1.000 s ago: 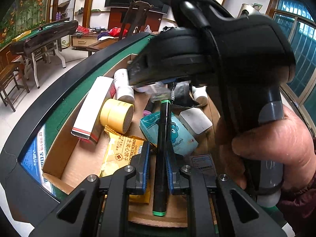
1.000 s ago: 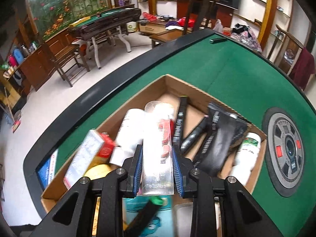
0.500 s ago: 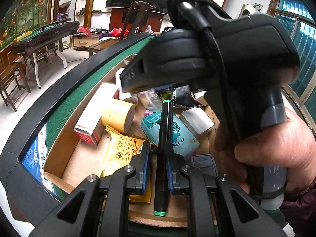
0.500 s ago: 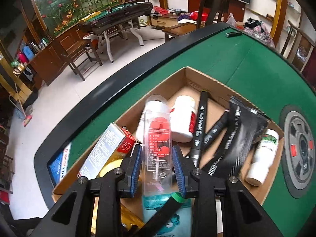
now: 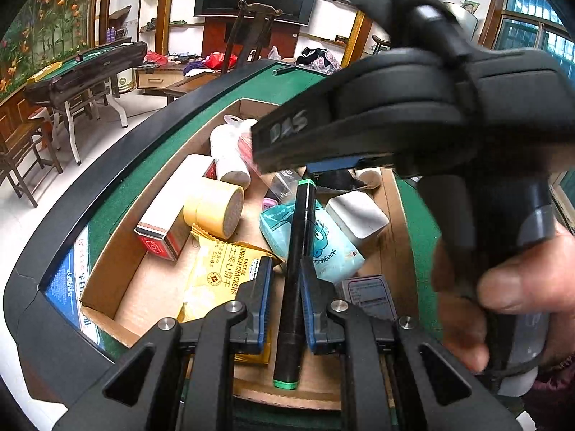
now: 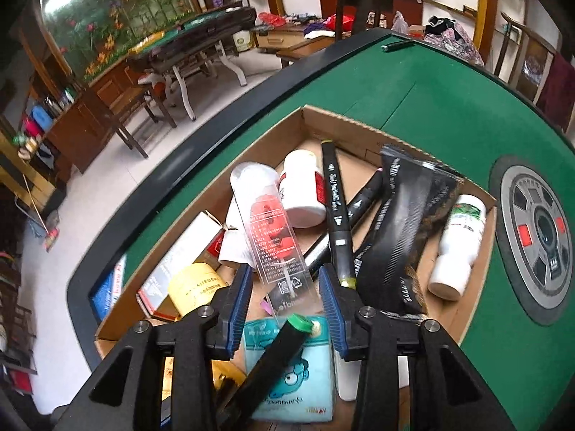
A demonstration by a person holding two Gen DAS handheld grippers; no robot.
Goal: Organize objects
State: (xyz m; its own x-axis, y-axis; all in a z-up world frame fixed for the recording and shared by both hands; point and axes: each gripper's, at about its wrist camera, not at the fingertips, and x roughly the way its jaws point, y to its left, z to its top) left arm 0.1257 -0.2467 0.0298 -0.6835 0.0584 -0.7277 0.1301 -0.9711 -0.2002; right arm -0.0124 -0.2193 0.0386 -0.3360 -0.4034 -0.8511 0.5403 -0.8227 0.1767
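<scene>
An open cardboard box (image 6: 359,125) on the green table holds several loose items. My left gripper (image 5: 285,276) is shut on a black marker with green ends (image 5: 298,237), held over the box's near side. My right gripper (image 6: 285,273) hovers above the box's middle with its jaws opening. A clear plastic pack with a red item inside (image 6: 273,237) lies tilted between its blue pads (image 6: 240,298), and a gap shows on each side. In the left wrist view the right gripper's black body (image 5: 413,107) and the hand (image 5: 503,287) holding it hide the box's far right part.
In the box lie a yellow tape roll (image 5: 215,208), a red-and-white carton (image 5: 169,215), a cracker packet (image 5: 215,273), a blue tissue pack (image 5: 323,240), white bottles (image 6: 305,190) (image 6: 456,244), a second black marker (image 6: 334,208) and a black pouch (image 6: 402,222). A round grey dial (image 6: 539,233) sits in the table (image 6: 431,100).
The right gripper's jaws have widened and let go of the clear pack, which now rests tilted on the box's contents. The left gripper keeps the marker and has stayed put.
</scene>
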